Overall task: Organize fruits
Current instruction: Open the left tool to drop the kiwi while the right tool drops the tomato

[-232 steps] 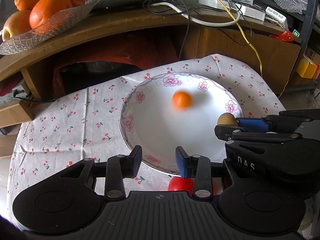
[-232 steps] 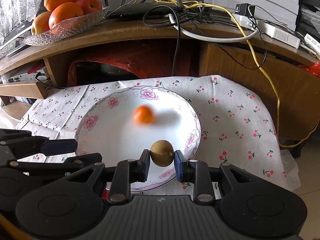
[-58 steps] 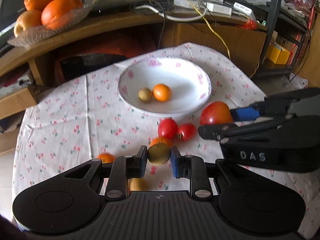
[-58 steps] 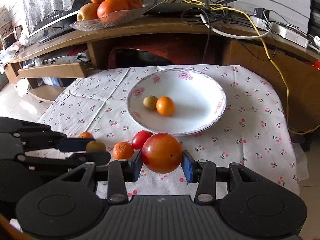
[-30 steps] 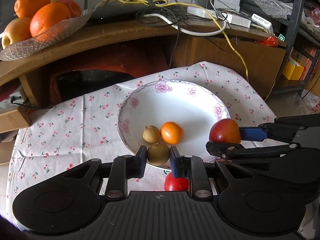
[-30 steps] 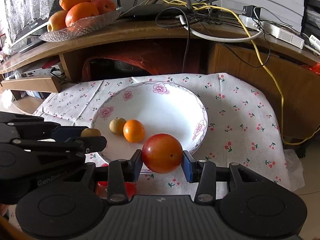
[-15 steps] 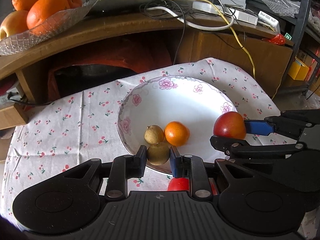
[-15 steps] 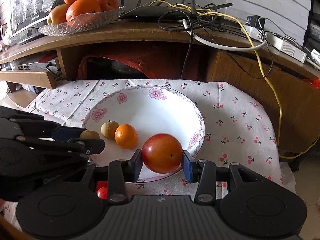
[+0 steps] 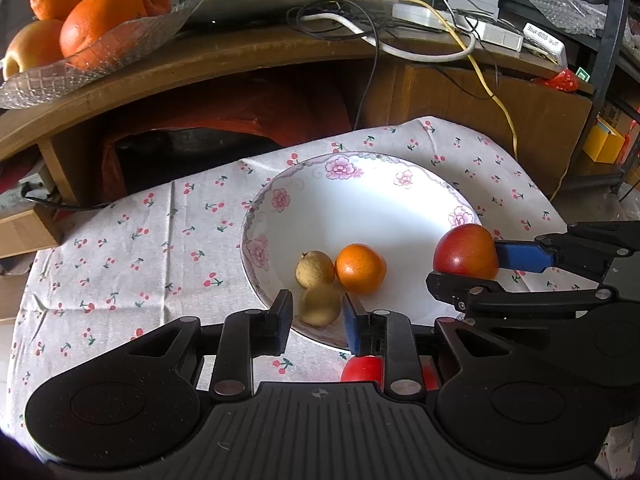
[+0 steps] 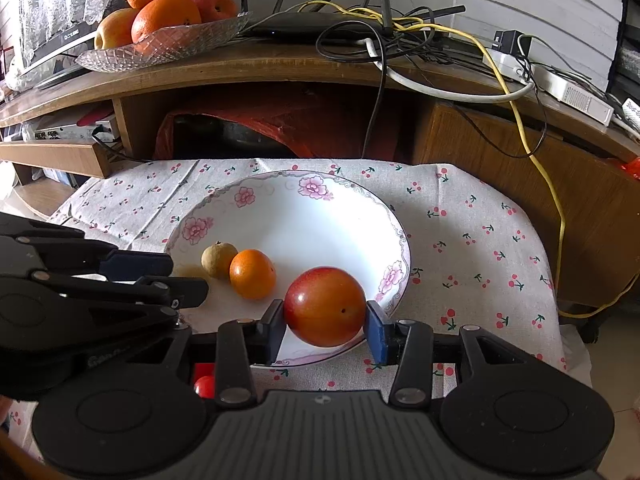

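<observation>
Cherry-print cloth point(image 9: 132, 240) on table, floral white plate point(image 9: 360, 184) w/ fruit.
Plate holds small brown fruit point(image 9: 314, 269) touching round orange point(image 9: 361, 268). Left gripper point(image 9: 316, 316) spread apart, dull brown fruit point(image 9: 321, 305) loose between pads, over plate's near rim. Right gripper point(image 10: 325, 326) clamped on glossy red apple point(image 10: 324, 306). Cut-glass dish point(image 10: 168, 46) w/ oranges on wood shelf.
</observation>
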Tool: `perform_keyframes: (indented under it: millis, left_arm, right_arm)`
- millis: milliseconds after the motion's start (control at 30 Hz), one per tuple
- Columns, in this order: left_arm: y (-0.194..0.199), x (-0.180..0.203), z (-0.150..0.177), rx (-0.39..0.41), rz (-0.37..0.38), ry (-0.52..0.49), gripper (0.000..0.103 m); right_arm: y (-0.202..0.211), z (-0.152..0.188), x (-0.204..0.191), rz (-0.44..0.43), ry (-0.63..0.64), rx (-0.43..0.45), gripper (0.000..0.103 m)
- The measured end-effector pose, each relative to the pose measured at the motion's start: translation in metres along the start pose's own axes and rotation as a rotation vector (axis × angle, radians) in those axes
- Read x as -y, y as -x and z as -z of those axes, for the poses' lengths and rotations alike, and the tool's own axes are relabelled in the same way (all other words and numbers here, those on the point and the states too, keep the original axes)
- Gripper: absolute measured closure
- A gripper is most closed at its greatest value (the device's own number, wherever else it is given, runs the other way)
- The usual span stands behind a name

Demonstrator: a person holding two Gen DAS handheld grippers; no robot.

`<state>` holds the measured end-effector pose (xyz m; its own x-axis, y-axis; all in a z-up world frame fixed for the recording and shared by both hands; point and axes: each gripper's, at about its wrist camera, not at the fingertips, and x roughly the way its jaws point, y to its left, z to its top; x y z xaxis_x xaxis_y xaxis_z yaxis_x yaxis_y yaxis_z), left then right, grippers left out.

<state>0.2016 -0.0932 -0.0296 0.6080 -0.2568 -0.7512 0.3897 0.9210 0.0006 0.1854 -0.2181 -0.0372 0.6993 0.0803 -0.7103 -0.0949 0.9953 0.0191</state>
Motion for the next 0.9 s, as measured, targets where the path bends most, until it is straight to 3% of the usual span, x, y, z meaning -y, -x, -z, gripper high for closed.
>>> perform_keyframes:
  millis: [900]
  left_arm:
    - [0.013,-0.008,-0.002,0.036,-0.020,0.031,0.052]
  right_arm:
    - [0.012,-0.005,-0.002,0.013,0.012,0.056,0.058]
